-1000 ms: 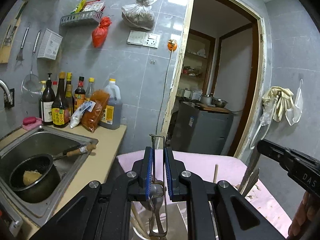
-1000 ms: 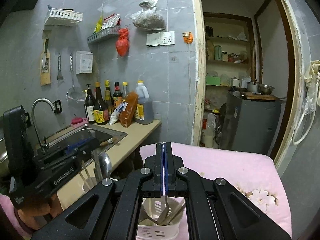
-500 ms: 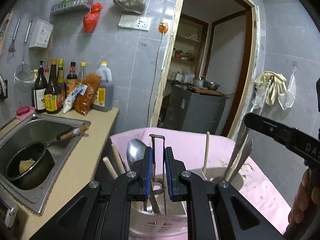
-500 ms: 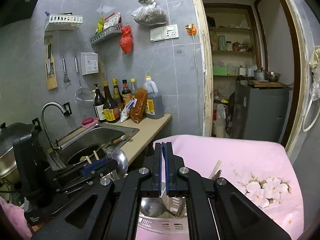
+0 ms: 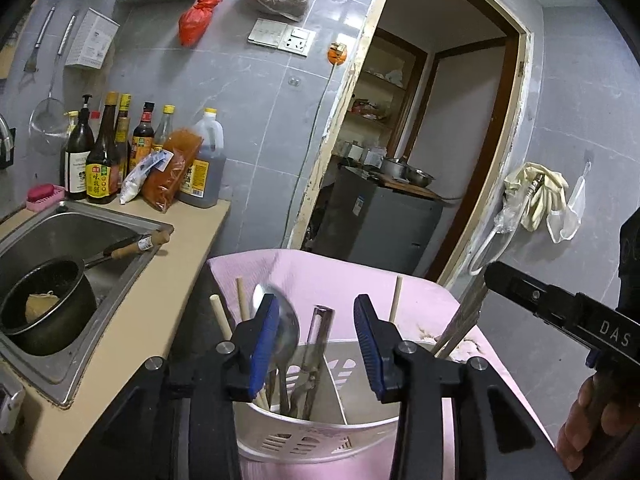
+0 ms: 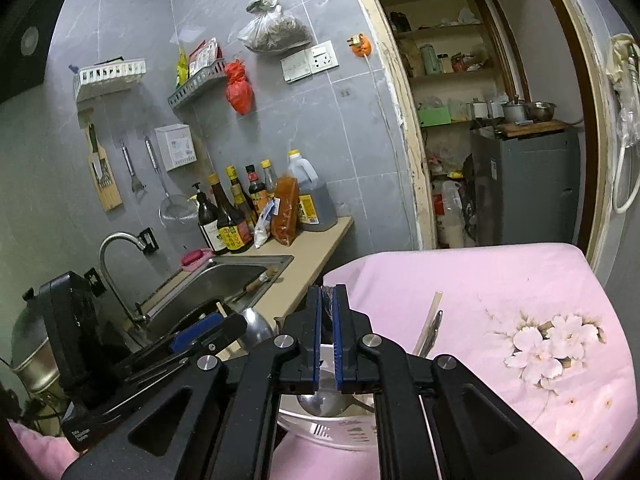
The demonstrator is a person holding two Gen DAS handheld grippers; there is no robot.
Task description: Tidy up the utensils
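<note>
The utensil holder (image 5: 316, 436) now receives the peeler (image 5: 318, 344) as the left gripper (image 5: 316, 340) jaws are opening clear of it; right gripper (image 6: 327, 336) nearly together on a thin metal piece, which likely goes in next.

We see only the upper part of the white utensil holder (image 5: 320, 436); the left gripper (image 5: 316, 340) and the picture's lower edge cut off its base. The ladle's bowl (image 5: 286, 326) is blurred beside the gripper's left pad. Utensil tips inside the holder lie hidden. In the right wrist view, the right gripper (image 6: 327, 340) covers most of the holder (image 6: 336, 432); we cannot identify what lies between its nearly closed pads.
</note>
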